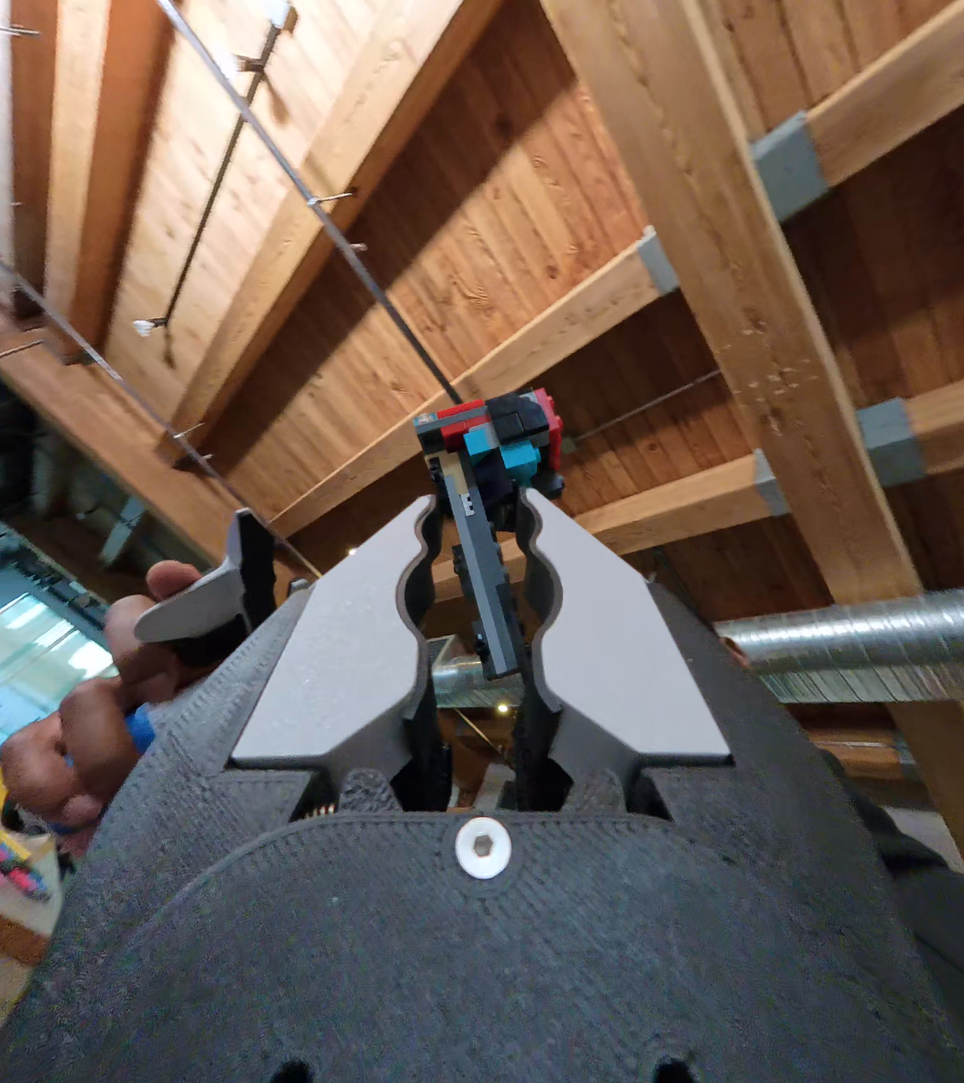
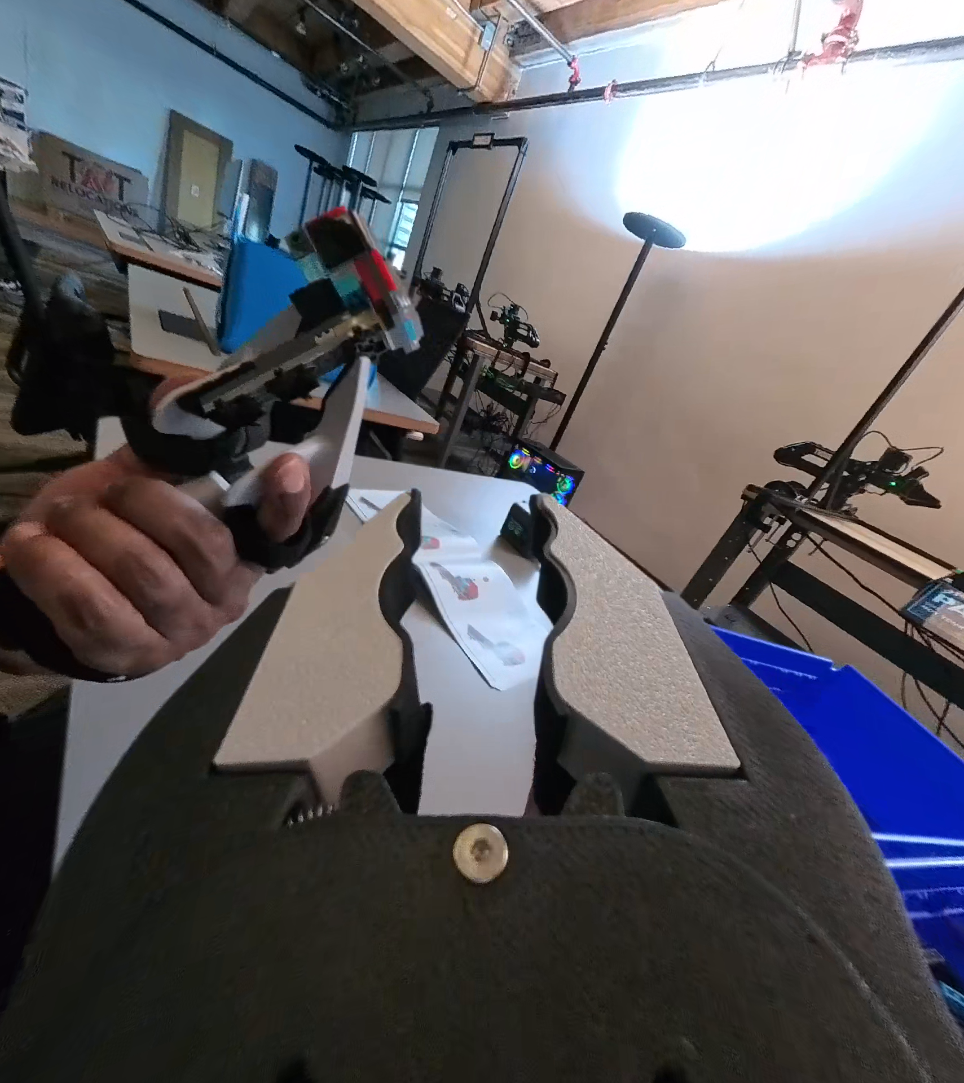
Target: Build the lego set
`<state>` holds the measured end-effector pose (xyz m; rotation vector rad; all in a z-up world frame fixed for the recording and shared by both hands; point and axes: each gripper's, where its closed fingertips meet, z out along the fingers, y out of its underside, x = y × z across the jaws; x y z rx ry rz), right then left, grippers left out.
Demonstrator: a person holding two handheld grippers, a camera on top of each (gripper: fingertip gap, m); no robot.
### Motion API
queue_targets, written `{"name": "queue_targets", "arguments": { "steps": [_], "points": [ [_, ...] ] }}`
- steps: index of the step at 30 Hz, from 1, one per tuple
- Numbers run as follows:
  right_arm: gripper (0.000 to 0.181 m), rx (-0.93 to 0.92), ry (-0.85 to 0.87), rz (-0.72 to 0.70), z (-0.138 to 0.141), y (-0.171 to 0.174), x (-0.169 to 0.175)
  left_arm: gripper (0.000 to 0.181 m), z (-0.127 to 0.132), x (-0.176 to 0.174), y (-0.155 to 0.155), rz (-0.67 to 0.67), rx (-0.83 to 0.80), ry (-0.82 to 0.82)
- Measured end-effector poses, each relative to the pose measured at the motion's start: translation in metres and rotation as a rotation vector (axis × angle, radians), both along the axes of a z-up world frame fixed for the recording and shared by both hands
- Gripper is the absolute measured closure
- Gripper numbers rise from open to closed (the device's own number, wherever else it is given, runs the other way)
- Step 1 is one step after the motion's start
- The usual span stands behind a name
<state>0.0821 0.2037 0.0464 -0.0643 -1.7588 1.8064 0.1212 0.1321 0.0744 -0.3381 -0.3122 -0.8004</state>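
The left tongs clenched a half-built lego model aloft beneath timber beams — the right tongs hung released and empty over a booklet on the white surface.

The lego model is grey, black, red and teal; the bin is blue; the ceiling beams are orange-brown wood.
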Motion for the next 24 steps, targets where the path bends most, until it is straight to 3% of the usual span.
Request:
{"name": "queue_targets", "arguments": {
  "steps": [8, 17, 24],
  "points": [
    [0.143, -0.029, -0.034, 0.063, 0.019, -0.012, 0.032, 0.157, 0.018, 0.025, -0.006, -0.023, 0.088, 0.119],
    [0.143, -0.042, -0.091, 0.135, 0.023, -0.033, 0.055, 0.157, 0.022, 0.035, -0.015, -0.03, 0.143, 0.165],
    [0.141, -0.078, -0.168, 0.173, 0.024, -0.037, 0.062, 0.157, 0.021, 0.037, -0.011, 0.013, 0.097, 0.193]
  ]
}}
